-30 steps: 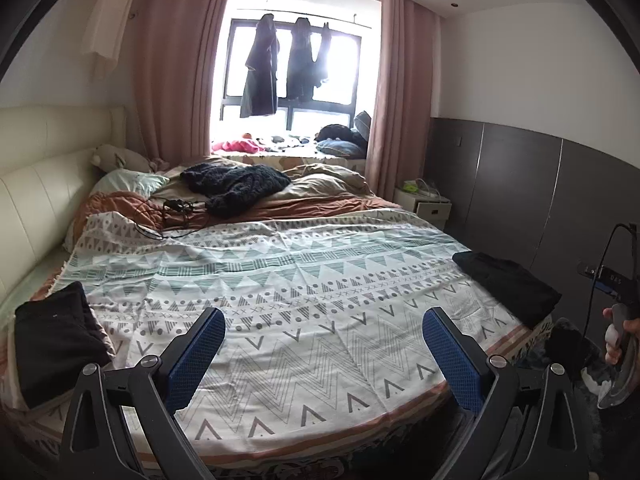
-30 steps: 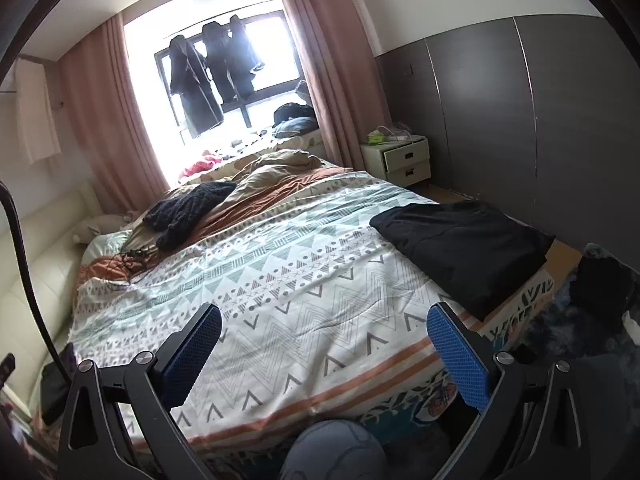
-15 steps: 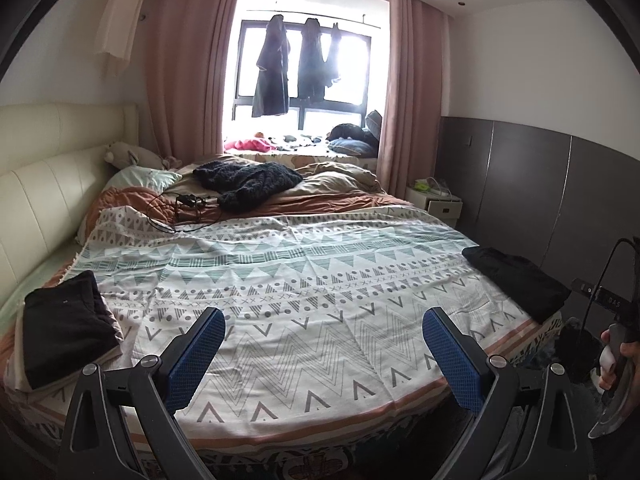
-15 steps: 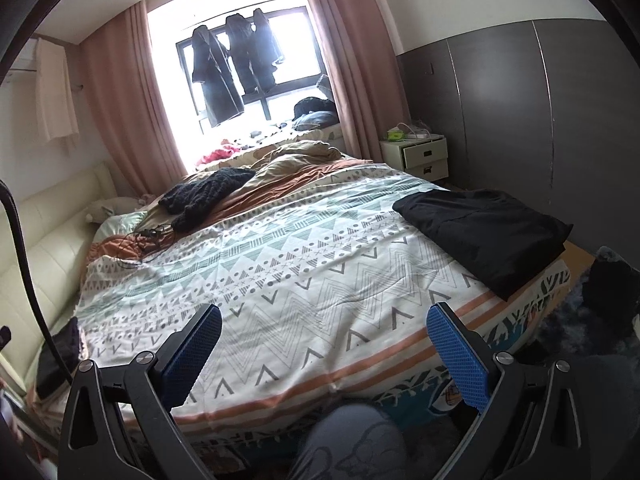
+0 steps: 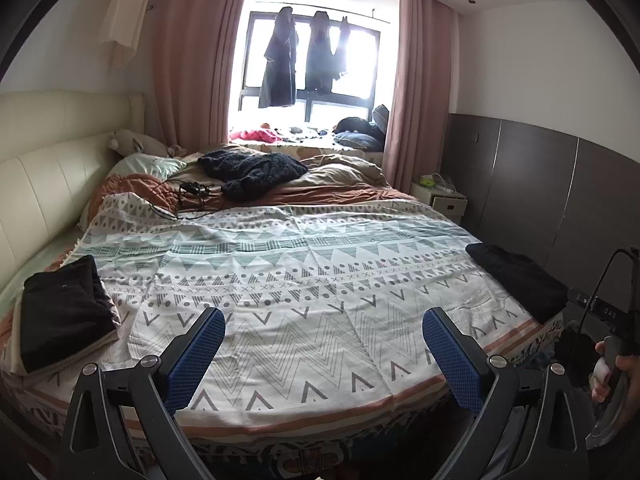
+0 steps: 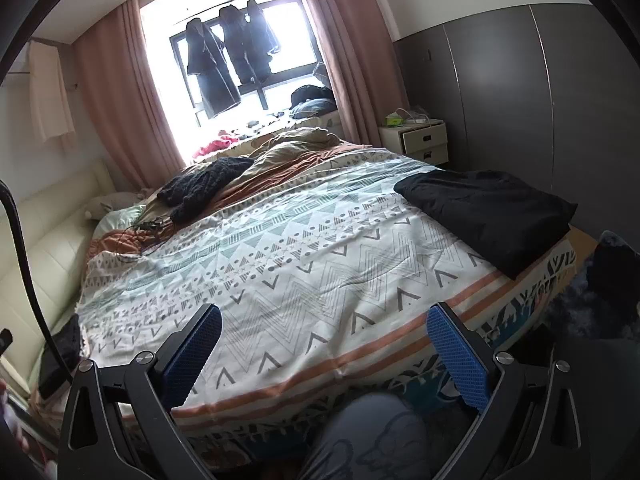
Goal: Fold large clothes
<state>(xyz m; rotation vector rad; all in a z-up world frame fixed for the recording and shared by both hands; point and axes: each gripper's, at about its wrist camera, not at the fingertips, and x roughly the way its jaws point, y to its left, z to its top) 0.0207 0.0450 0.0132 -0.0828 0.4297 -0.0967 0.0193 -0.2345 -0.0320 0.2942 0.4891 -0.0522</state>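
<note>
Left gripper (image 5: 323, 354) and right gripper (image 6: 324, 354) spread wide (empty), above bed edge (image 5: 320, 420), folded black garment (image 6: 492, 216) at right corner.

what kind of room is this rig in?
A lived-in home bedroom, most likely: a large bed with a patterned cover and padded headboard, a nightstand by the curtained window, and coats hung there.
</note>
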